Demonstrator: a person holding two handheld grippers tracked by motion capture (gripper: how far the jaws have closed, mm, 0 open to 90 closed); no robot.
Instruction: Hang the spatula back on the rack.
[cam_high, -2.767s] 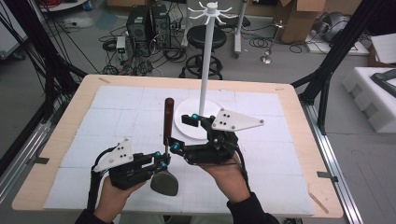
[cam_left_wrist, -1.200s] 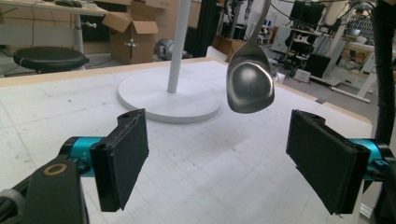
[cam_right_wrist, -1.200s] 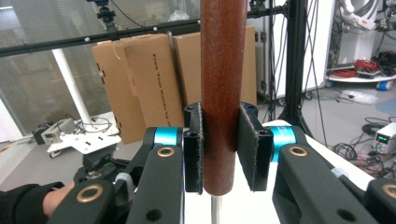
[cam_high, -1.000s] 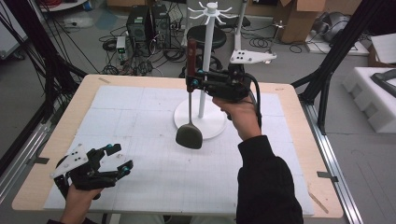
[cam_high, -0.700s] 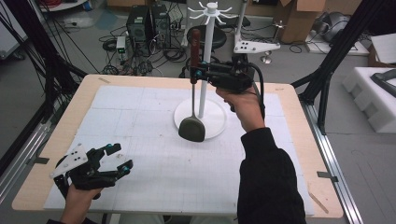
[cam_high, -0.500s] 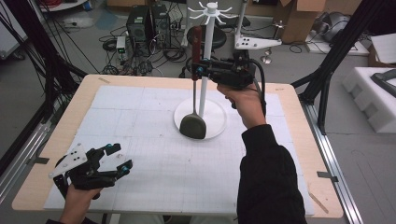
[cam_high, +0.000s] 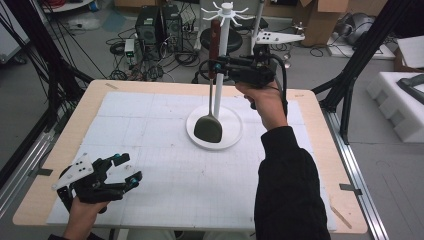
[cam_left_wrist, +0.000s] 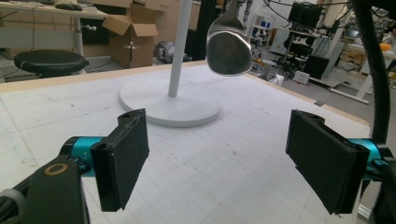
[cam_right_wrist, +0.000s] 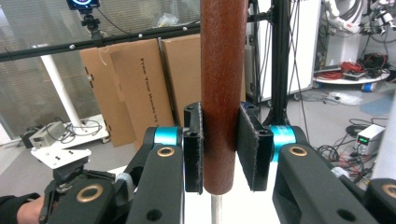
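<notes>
Now the spatula hangs upright in the air above the far middle of the surface, just beside the white pole of the hook stand. Its long axis runs straight up and down: the brown wooden handle points up, the thin metal shaft drops from it, and the dark blade points down, hovering over the stand's round white base without visibly touching it. The right gripper reaches in level from the right and grips the handle low down, near where it meets the shaft. In the right gripper view its two black pads press on either side of the handle, so the jaws are narrowed onto the wood and pinch it firmly. The left gripper sits well apart, low over the near left corner of the surface, its jaws spread wide with nothing between them.
</notes>
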